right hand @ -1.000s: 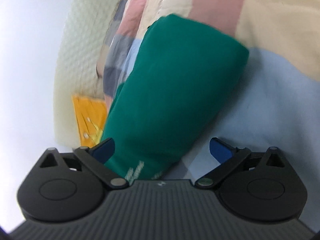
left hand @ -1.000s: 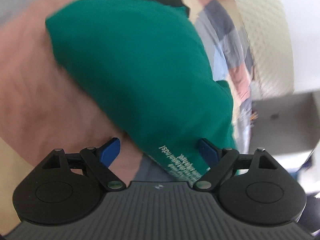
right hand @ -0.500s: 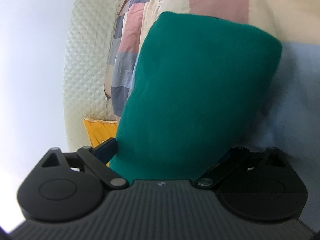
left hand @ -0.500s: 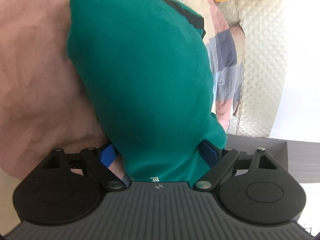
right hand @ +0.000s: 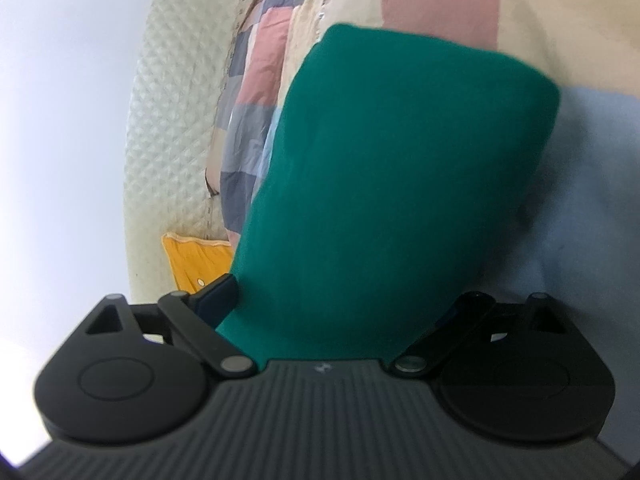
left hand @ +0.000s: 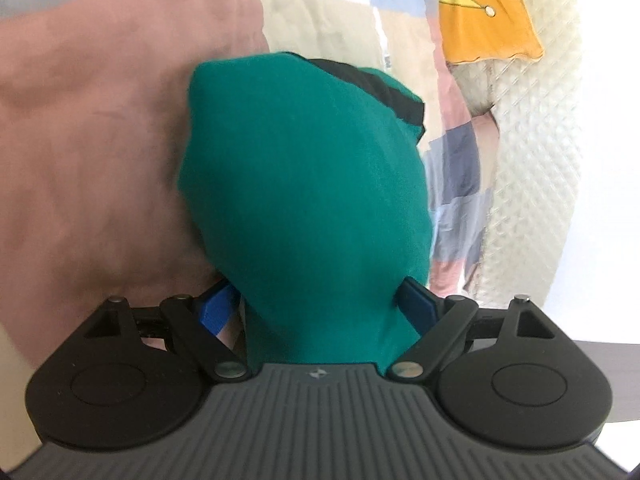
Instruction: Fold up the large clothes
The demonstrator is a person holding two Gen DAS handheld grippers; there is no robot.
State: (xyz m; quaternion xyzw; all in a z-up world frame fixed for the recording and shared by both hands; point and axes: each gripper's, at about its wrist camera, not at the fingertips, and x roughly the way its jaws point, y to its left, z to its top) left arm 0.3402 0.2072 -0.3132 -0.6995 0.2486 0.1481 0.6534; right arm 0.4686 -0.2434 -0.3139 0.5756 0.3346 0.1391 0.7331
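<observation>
Green bundle has slid deeper into both tools since a second ago

The folded green garment (left hand: 304,200) lies on the patchwork bed (left hand: 92,140), running from 6 toward 12 o'clock between the wide-spread left tool (left hand: 320,304); right tool (right hand: 340,304) is closing slightly, cloth between its fingers, not pinched.

This looks like a home bedroom: a patchwork bedcover of pink, cream and blue squares (right hand: 260,92), a cream quilted padded headboard (right hand: 176,120) and an orange-yellow cushion (left hand: 484,12).
</observation>
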